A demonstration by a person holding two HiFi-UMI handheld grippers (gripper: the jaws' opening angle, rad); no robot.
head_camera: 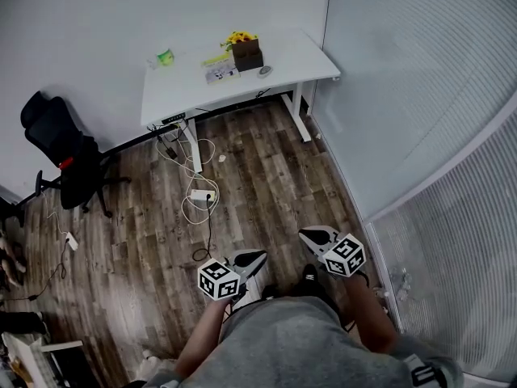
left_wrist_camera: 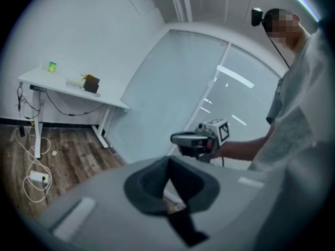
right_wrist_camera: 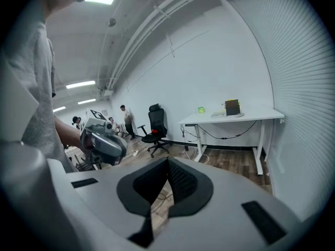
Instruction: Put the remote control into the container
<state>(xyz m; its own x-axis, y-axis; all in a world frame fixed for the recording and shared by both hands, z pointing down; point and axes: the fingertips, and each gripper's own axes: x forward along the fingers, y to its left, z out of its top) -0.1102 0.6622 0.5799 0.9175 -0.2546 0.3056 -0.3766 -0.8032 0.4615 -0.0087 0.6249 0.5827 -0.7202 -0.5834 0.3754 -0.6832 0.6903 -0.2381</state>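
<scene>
- both claws are clenched with nothing between the jaws: the grey-shelled left gripper [head_camera: 252, 258] and right gripper [head_camera: 310, 234], each with its marker cube, hang low in front of the person's waist.
- the task's things are well apart from them, on the white rectangular desk [head_camera: 315, 59] across the room. the dark brown box [head_camera: 248, 56] holding yellow flowers [head_camera: 238, 38] is probably the container. the pale flat item [head_camera: 220, 73] just beside it may be the remote control, but it is too small to tell.
- the step in hand, as i judge it, is the walk to the desk. done well, both claws stay low until near, then one releases its jaws before reaching and closes across the flat item's narrow width.
- open room: the brown wood-plank floor [head_camera: 266, 184] between person and desk is mostly free. the white cables and power strip [head_camera: 202, 194] lie just left of the straight path, so they are a trip risk.
- edges: the frosted glass partition [head_camera: 420, 95] runs close along the right, near the desk's right end, so the right elbow has little swing there. the black office chair [head_camera: 60, 148] stands well off to the left.
</scene>
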